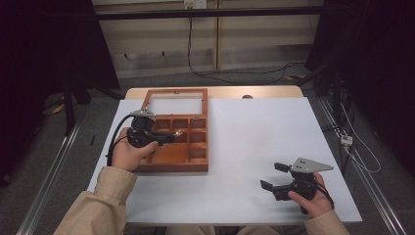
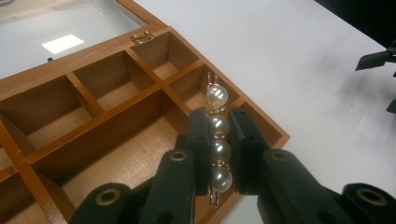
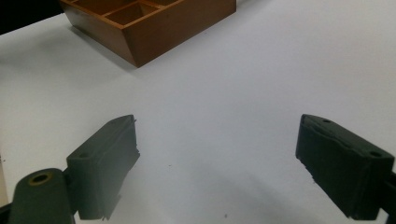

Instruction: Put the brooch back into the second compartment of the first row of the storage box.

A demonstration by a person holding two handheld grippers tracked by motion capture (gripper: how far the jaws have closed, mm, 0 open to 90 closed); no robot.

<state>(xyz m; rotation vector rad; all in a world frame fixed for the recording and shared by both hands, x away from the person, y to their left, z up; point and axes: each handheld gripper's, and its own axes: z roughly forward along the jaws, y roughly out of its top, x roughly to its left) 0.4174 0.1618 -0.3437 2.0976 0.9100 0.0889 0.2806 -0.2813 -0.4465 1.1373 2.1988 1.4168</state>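
A hair clip with a row of white pearls (image 2: 217, 140) is pinched between the black jaws of my left gripper (image 2: 219, 119), which is shut on it. The clip hangs over the right-hand compartments of an open wooden box (image 2: 93, 126). In the high view my left gripper (image 1: 170, 137) reaches over the box (image 1: 171, 167) from its left side, with the clip (image 1: 179, 132) at its tip. My right gripper (image 1: 273, 176) rests low near the table's front right, open with nothing between its jaws (image 3: 217, 135). It is well clear of the box (image 3: 177, 32).
The box's glass-paned lid (image 1: 175, 104) lies open toward the far edge of the white table (image 1: 254, 127). The box has several small compartments and one long one. My right gripper's jaw tips (image 2: 380, 58) show at the far right of the left gripper view.
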